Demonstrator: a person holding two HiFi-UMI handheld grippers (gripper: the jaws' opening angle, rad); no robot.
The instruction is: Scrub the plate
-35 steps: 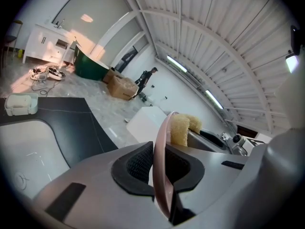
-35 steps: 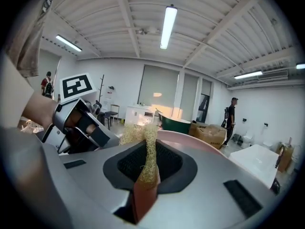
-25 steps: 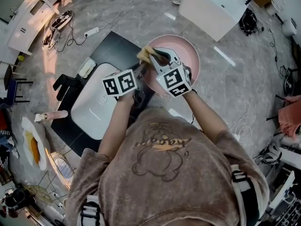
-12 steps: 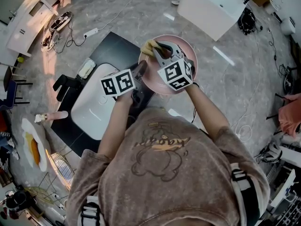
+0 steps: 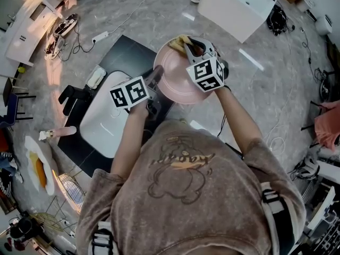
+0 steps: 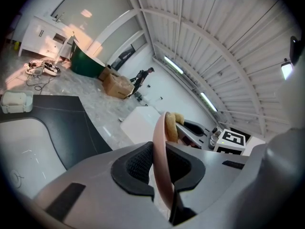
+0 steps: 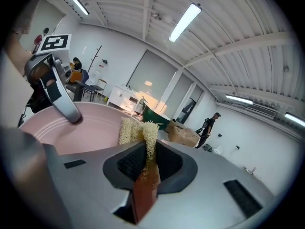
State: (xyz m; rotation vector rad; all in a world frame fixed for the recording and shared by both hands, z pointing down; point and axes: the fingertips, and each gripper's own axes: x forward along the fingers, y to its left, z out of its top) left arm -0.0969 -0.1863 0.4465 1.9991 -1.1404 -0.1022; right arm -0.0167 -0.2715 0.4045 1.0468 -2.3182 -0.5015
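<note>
A pink plate is held tilted over the black counter. My left gripper is shut on the plate's near-left rim; in the left gripper view the plate stands edge-on between the pads. My right gripper is shut on a yellow fibrous scrubber, which rests on the plate's far rim. In the right gripper view the scrubber sticks out of the jaws against the plate's pink face, with the left gripper's finger on the far rim.
A white sink basin sits in the black counter under my left arm, with a small white dish beside it. A white box stands beyond the plate. Cables and a power strip lie on the floor.
My right gripper has carried the scrubber from the plate's far-left rim rightward and further away along the rim. The left gripper keeps its grip in place.
</note>
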